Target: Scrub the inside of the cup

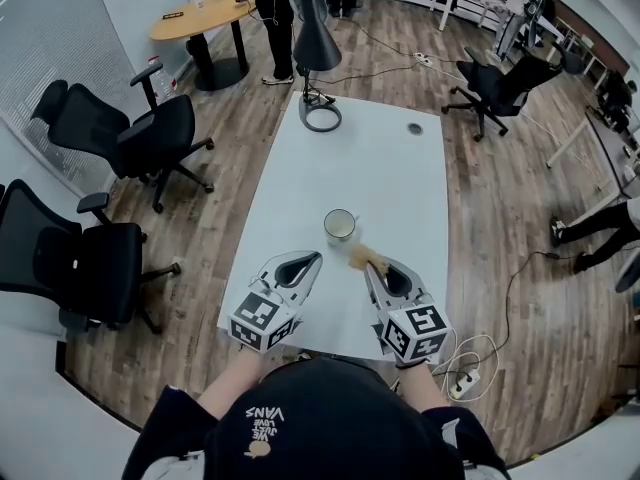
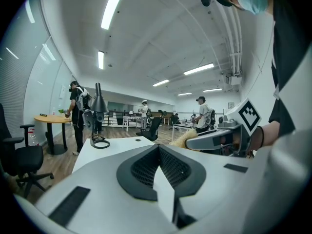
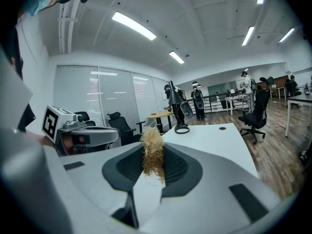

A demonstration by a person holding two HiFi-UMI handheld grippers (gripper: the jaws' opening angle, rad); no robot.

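Note:
A white cup [image 1: 340, 225] stands upright on the white table [image 1: 370, 168], a short way ahead of both grippers. My right gripper [image 1: 375, 266] is shut on a tan fibre scrubber [image 1: 362, 258], whose tuft sticks out past the jaws [image 3: 153, 152] just right of the cup. My left gripper [image 1: 310, 262] is shut with nothing in it, its tips below and left of the cup. In the left gripper view the jaws [image 2: 159, 150] meet, and the scrubber [image 2: 184, 139] and right gripper show at the right. The cup does not show in either gripper view.
A black desk lamp [image 1: 315, 53] stands at the table's far end, with a small round cable port [image 1: 415, 128] to its right. Black office chairs [image 1: 140, 133] stand left of the table, another [image 1: 500, 83] at the far right. Cables and a power strip [image 1: 462, 383] lie on the floor at right.

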